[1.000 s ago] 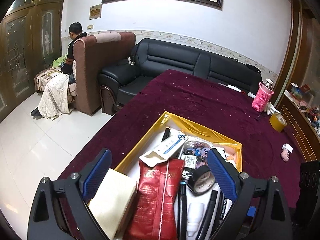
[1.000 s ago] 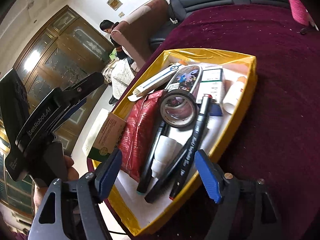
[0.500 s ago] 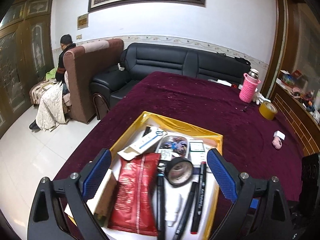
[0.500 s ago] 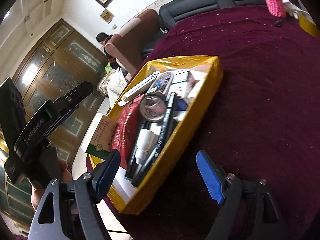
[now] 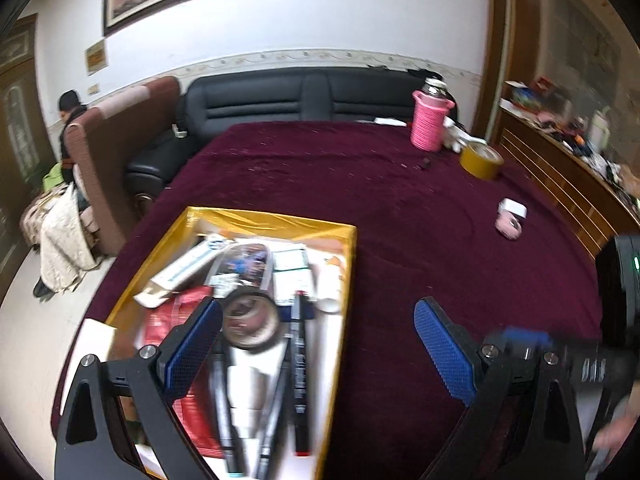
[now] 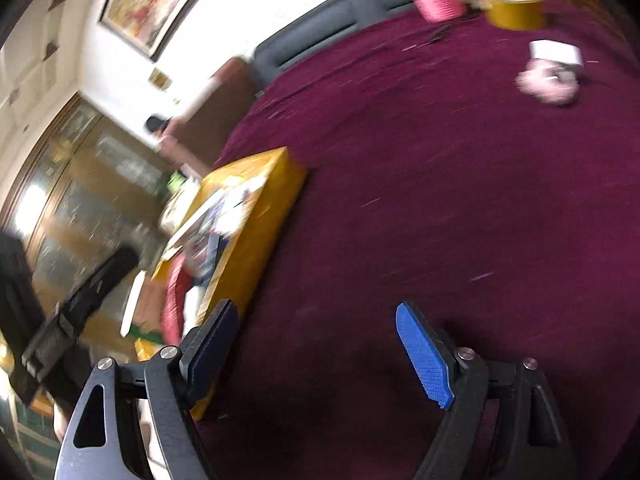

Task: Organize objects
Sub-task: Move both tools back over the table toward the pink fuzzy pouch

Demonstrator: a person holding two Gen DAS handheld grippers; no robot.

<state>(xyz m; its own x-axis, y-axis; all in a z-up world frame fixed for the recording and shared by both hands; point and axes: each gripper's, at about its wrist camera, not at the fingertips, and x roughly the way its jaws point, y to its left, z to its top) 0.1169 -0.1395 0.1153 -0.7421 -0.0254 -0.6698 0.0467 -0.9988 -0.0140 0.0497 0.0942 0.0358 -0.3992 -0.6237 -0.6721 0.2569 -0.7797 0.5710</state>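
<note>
A yellow tray [image 5: 344,280] sits on the maroon tablecloth, full of items: a tape roll [image 5: 250,320], black markers [image 5: 298,368], a red packet [image 5: 160,324], a white box [image 5: 188,268]. My left gripper [image 5: 318,350] is open and empty, above the tray's right rim. My right gripper [image 6: 316,354] is open and empty over bare cloth, to the right of the tray [image 6: 256,232]. A small pink object with a white box [image 6: 550,76] lies far right; it also shows in the left wrist view [image 5: 509,222].
A pink-sleeved bottle [image 5: 430,122] and a yellow tape roll [image 5: 480,160] stand at the table's far right. A black sofa [image 5: 280,100] and a brown armchair [image 5: 108,152] with a seated person stand beyond. A wooden sideboard [image 5: 560,184] runs along the right.
Both grippers have swung to the right, away from the tray's middle. The tray's contents have not moved. Both views are now motion-blurred.
</note>
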